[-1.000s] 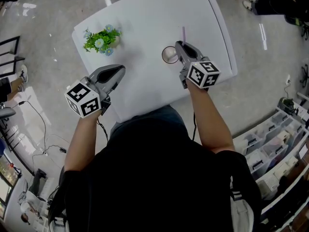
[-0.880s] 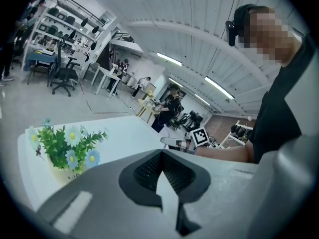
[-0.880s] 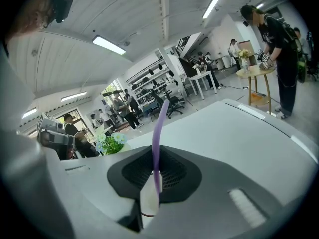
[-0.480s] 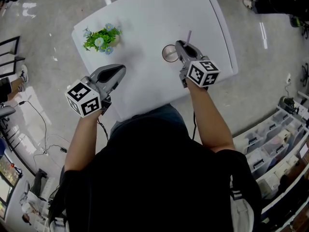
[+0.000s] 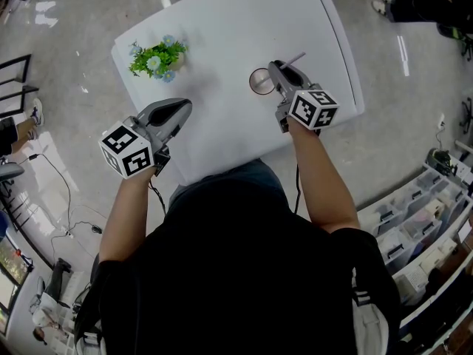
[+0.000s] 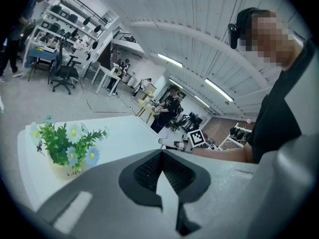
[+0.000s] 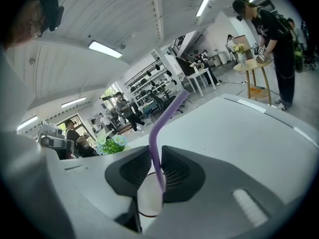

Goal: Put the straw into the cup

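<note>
My right gripper (image 5: 281,70) is shut on a purple straw (image 7: 163,117), which tilts up and to the right (image 5: 294,58) in the head view. In the right gripper view the straw's lower end hangs over the mouth of the clear cup (image 7: 147,198). The cup (image 5: 259,81) stands on the white table (image 5: 222,28), just left of the right gripper's jaws. My left gripper (image 5: 177,112) is held at the table's near left edge, shut with nothing between its jaws (image 6: 160,158).
A small pot of green leaves and pale blue flowers (image 5: 157,59) stands at the table's far left corner, also seen in the left gripper view (image 6: 67,146). People, desks and shelving fill the room around the table. Storage bins (image 5: 414,228) sit on the floor at right.
The straw has swung from nearly upright to leaning right in the right gripper's hold, and that gripper shifted slightly. The left gripper has stayed put.
</note>
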Tool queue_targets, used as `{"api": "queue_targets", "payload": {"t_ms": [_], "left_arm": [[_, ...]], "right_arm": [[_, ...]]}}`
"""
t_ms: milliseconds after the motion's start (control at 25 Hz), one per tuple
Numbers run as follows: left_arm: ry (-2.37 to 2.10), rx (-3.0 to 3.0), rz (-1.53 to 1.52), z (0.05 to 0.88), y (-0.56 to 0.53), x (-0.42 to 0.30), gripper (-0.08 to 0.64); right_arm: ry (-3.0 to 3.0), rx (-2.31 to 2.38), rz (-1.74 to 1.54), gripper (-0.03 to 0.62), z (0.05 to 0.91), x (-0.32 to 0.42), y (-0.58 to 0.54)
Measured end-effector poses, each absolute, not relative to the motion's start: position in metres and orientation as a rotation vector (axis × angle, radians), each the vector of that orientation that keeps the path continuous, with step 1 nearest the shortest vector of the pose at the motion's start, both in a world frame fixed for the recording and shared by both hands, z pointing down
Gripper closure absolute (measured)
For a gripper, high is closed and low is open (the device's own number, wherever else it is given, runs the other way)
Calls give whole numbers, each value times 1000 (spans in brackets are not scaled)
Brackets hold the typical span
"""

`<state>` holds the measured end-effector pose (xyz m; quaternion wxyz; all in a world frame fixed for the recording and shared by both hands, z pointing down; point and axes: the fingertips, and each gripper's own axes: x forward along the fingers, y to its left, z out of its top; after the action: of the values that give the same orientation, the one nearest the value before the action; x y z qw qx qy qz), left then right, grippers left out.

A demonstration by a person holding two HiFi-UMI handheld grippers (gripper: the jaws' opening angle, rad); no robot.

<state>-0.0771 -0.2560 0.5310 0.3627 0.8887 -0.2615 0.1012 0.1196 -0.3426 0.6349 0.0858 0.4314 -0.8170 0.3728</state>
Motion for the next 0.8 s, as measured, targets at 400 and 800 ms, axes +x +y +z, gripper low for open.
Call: {"api": "queue_targets", "payload": {"t_ms": [400, 800], "left_arm": [[-652, 2287, 258, 529, -253, -78, 560], [-640, 2298, 256, 524, -250, -80, 560]], "right_arm": [[-2411, 1289, 1152, 428, 636, 119, -344], [-2359, 1316, 1153, 380, 642, 126, -339]]}}
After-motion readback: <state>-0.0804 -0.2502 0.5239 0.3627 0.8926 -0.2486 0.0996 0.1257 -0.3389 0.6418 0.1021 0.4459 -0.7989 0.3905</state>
